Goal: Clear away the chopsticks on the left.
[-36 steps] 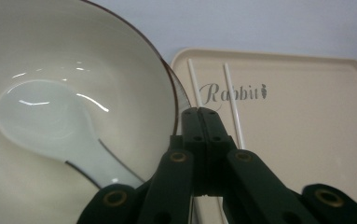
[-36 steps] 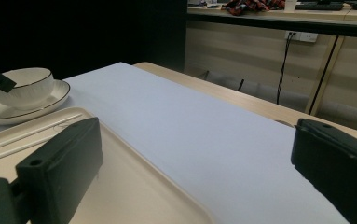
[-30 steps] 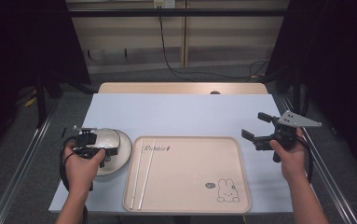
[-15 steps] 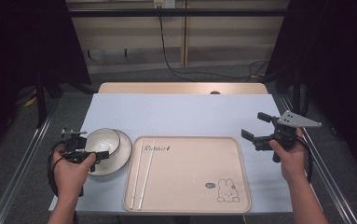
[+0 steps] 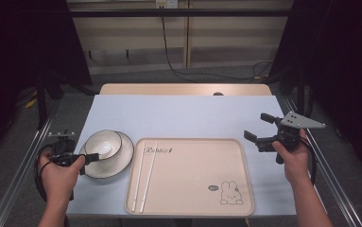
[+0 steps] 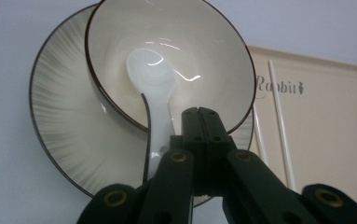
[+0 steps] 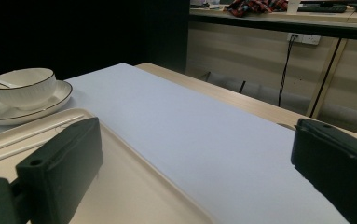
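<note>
Two claws are at work over the tabletop [image 5: 183, 116], and the step in hand looks like setting out the tableware on its left side. Largest is the cream tray [image 5: 193, 175] with two chopsticks [image 5: 144, 175] along its left edge; just left of it sits the plate [image 6: 59, 126] bearing the bowl [image 6: 167, 51], a white spoon [image 6: 154, 88] resting in it. Left claw [image 6: 199, 116] is closed, its tips over the bowl's near rim beside the spoon's handle, gripping nothing. Right claw [image 5: 260, 127] hovers wide open beside the tray. Next, I judge, the left claw must open and close on the handle.
</note>
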Tool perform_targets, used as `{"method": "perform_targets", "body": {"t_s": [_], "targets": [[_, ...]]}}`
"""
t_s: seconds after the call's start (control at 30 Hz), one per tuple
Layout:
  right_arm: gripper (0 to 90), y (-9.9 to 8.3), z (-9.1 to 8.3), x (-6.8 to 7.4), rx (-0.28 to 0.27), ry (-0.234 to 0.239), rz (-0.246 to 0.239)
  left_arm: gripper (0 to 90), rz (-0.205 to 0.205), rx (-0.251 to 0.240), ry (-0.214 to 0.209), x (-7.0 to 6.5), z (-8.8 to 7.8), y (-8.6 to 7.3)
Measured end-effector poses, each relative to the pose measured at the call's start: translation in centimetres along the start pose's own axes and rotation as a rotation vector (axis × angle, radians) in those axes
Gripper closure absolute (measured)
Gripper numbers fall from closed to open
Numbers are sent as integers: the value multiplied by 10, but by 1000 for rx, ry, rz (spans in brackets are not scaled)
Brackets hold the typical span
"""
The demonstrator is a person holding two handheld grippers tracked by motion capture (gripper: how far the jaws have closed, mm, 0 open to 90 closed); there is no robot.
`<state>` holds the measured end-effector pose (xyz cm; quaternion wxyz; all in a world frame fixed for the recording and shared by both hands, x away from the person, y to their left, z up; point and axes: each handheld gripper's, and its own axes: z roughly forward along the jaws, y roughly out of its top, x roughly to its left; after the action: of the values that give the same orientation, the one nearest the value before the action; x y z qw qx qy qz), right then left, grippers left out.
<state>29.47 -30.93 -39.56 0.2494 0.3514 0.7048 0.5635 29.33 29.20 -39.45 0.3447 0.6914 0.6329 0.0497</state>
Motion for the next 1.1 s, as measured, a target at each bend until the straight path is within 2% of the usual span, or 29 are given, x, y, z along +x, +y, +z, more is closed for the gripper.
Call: {"method": "perform_targets", "body": {"t_s": [0.13, 0.43, 0.63, 0.77, 0.93, 1.0, 1.1], "targets": [[19, 0, -1, 0, -2, 2, 5, 900, 5, 3, 23, 2, -1, 3], [18, 1, 0, 0, 1, 5, -2, 900, -8, -4, 15, 3, -1, 2], [19, 1, -1, 1, 0, 10, 1, 900, -21, -8, 32, 8, -3, 4], [18, 0, 0, 0, 1, 5, -1, 900, -13, -13, 40, 10, -4, 5], [18, 1, 0, 1, -1, 8, 2, 900, -23, -29, 62, 14, -2, 10], [18, 1, 0, 1, 1, 6, 0, 900, -17, -31, 93, 13, 1, 13], [18, 0, 0, 1, 0, 5, 0, 900, -24, -31, 92, 15, 2, 15]]}}
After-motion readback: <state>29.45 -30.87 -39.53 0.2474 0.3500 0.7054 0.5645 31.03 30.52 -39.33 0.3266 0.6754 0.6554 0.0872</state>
